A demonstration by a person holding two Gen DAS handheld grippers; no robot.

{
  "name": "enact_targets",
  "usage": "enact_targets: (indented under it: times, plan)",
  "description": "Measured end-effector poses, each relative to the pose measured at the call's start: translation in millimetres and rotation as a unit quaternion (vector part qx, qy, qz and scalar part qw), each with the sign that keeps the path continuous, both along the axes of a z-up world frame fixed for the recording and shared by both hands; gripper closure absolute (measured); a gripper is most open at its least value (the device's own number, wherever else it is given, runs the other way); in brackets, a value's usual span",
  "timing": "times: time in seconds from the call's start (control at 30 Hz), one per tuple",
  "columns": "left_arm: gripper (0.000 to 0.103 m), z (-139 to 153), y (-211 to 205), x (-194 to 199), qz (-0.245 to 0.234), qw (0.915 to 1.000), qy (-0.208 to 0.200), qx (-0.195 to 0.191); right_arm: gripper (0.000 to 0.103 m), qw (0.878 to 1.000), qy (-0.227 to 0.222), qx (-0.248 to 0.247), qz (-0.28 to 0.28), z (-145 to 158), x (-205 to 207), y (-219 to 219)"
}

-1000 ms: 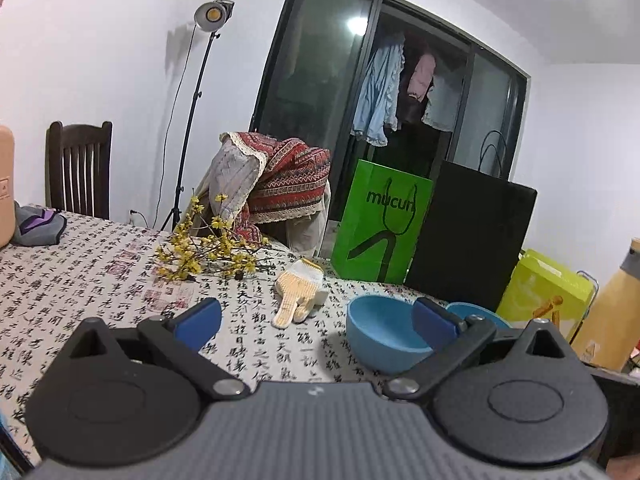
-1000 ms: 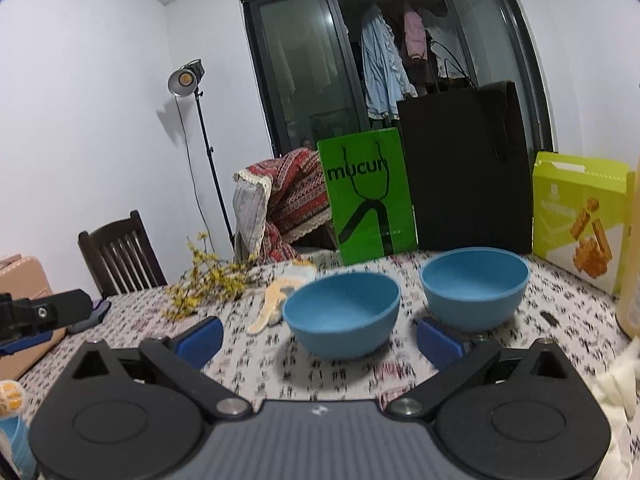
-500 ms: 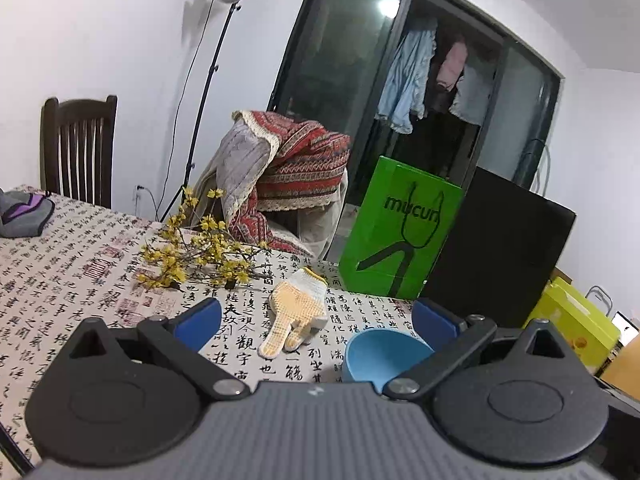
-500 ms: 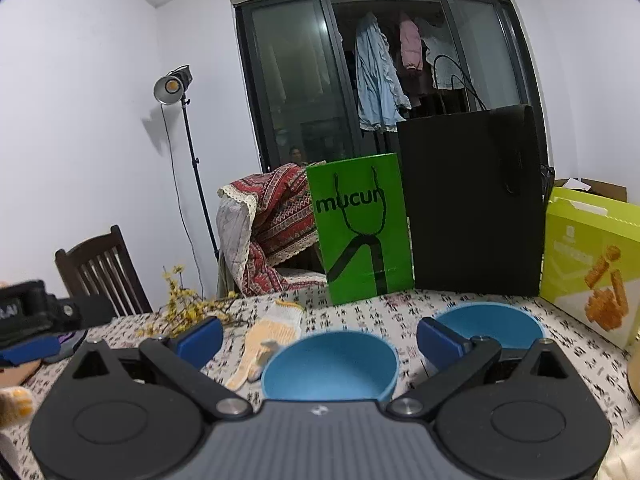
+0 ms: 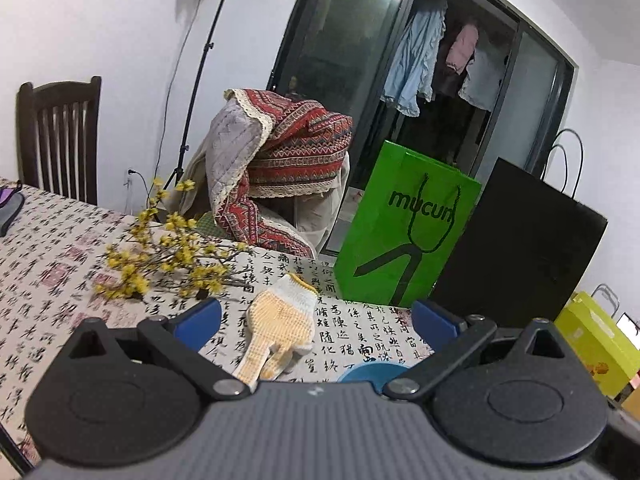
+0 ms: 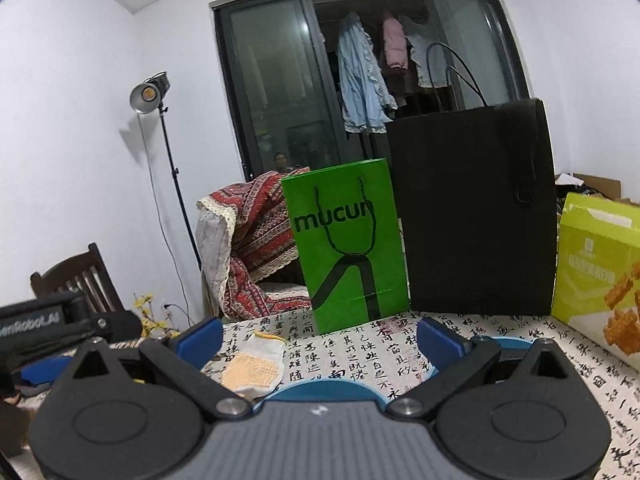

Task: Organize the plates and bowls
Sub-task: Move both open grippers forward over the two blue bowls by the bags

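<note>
Right wrist view: right gripper (image 6: 319,342) spread wide and empty, near blue bowl (image 6: 320,390) just below its fingers, second blue bowl (image 6: 508,343) partly behind the right finger; left gripper (image 5: 316,322) likewise apart with a bowl rim (image 5: 370,372) showing only as a sliver. Risk, as I judge it: bowls mostly hidden under the tool bodies, so a blind descent could clip a rim and skid the bowl toward the glove (image 6: 256,364) or green bag (image 6: 346,248). Bowl contents cannot be told; neither bag shows its inside.

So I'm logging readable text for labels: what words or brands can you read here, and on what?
"mucun": on the green paper bag.
"...nRoboLAI": partly cut off, on the black device.
Tablecloth: printed Chinese calligraphy, too distorted to quote.
Yellow-green box: print too blurred.
</note>
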State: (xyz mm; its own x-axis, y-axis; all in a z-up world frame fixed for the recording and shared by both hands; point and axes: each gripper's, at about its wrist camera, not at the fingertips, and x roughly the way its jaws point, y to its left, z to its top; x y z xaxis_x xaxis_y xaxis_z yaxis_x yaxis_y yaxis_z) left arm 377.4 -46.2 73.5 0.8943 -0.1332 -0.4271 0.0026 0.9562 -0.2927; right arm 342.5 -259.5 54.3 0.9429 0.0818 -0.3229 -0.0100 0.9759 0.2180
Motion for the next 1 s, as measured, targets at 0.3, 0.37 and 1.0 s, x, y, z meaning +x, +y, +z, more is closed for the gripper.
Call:
enact_targets:
  times: [0.3, 0.37, 1.0]
  plan:
    - [0.000, -30.8, -9.4, 29.1, -0.034, 0.9994, 0.011, 0.003, 0.000, 0.999, 0.015, 0.045, -0.021, -35.0, 10.3, -31.2]
    - [0.000, -37.3, -7.6, 31.2, -0.040, 0.9991, 0.011, -0.002, 0.000, 0.998, 0.015, 0.057, -0.025, -39.8, 11.6, -36.2]
    - [0.000, -74.0, -13.9, 54.5, -0.054, 0.9956, 0.073, 0.023, 0.001, 0.997, 0.014, 0.057, -0.051, -61.7, 19.3, -42.4]
